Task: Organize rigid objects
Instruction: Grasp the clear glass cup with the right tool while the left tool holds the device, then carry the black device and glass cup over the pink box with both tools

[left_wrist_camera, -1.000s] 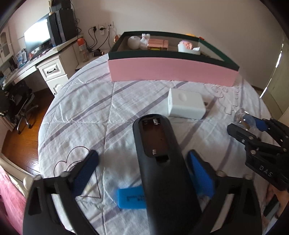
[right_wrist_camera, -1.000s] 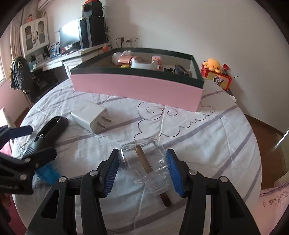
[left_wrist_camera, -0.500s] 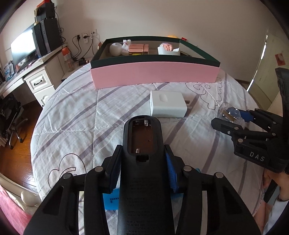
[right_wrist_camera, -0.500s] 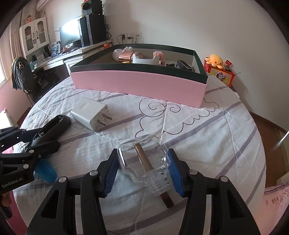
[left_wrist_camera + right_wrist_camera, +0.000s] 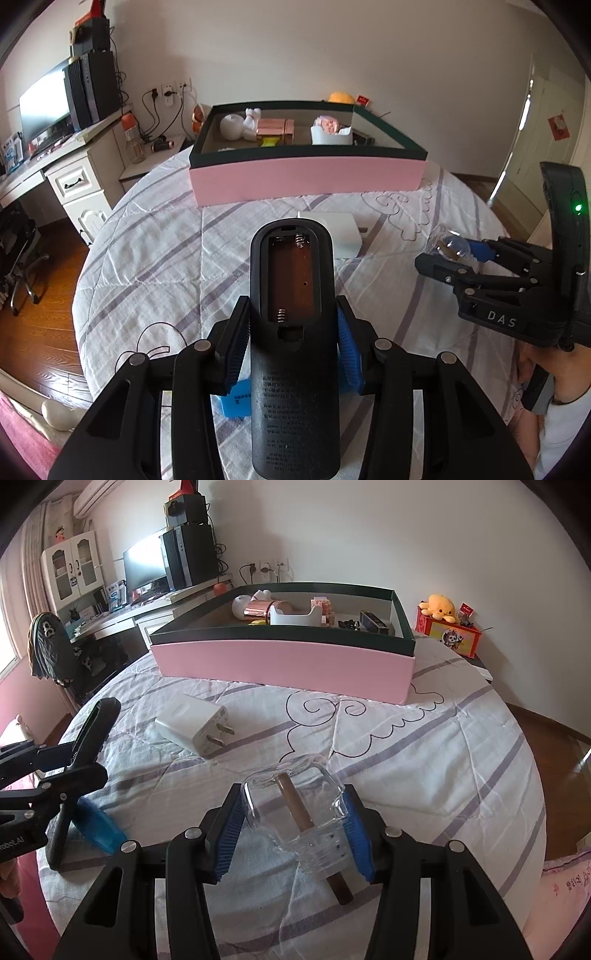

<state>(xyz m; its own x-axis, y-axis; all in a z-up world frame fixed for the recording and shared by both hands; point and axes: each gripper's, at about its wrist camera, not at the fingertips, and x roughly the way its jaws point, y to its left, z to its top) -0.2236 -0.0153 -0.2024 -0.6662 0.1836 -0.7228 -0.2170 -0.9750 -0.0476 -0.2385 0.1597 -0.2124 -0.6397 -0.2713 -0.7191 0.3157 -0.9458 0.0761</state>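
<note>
Left wrist view first: my left gripper (image 5: pixel 293 347) has its jaws clamped on the black remote (image 5: pixel 293 332), which lies back-up between the pads with its battery bay open and empty, and looks lifted off the bed (image 5: pixel 155 258). A small blue item (image 5: pixel 236 400) lies on the quilt under it; what it is I cannot tell. Just beyond the remote's tip sits the white charger (image 5: pixel 192 725), prongs out, loose on the quilt. Further back stands the pink box (image 5: pixel 280 666) with its dark rim, and inside I can see a white figurine, a copper-coloured block, a white holder, a pinkish block puzzle and some dark bits at the right end.

Right wrist view: my right gripper (image 5: pixel 295 830) has its jaws closed on the clear glass bottle (image 5: pixel 299 816), which has a brown stick (image 5: pixel 306 827) through it, held a little above the quilt as far as I can judge.

So I reckon the job is well past halfway: several things already rest in the box, two are in my grip and not yet delivered, and the charger and the blue item remain to be collected.
</note>
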